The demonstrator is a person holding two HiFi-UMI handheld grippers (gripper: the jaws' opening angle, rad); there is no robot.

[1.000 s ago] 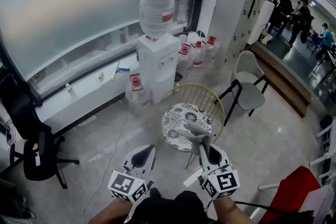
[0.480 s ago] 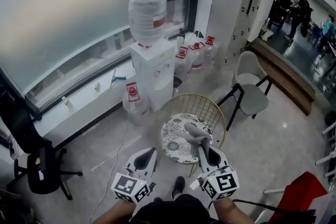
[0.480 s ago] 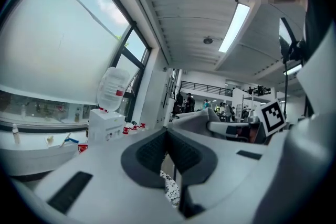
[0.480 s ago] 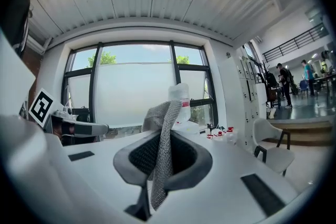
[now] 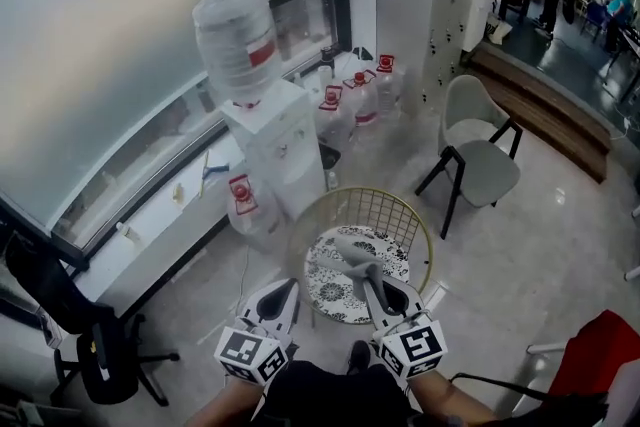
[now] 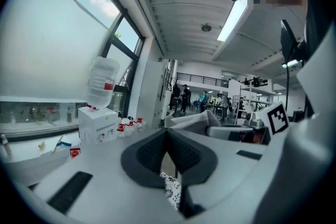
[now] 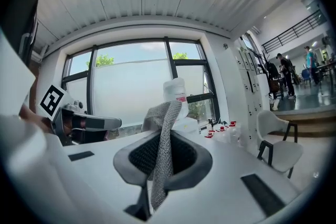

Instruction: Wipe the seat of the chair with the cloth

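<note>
Only the head view showed the whole round gold wire chair [image 5: 372,207] and its black-and-white patterned seat [image 5: 325,290]; the left gripper view caught a sliver of that seat. A white water dispenser [image 5: 272,145] stood behind, with a pale shell chair [image 5: 478,160] to the right. The right gripper [image 5: 374,287] was clamped on a grey knitted cloth [image 7: 164,128] over the seat. The left gripper [image 5: 276,295] had its jaws pressed together and held nothing.
</note>
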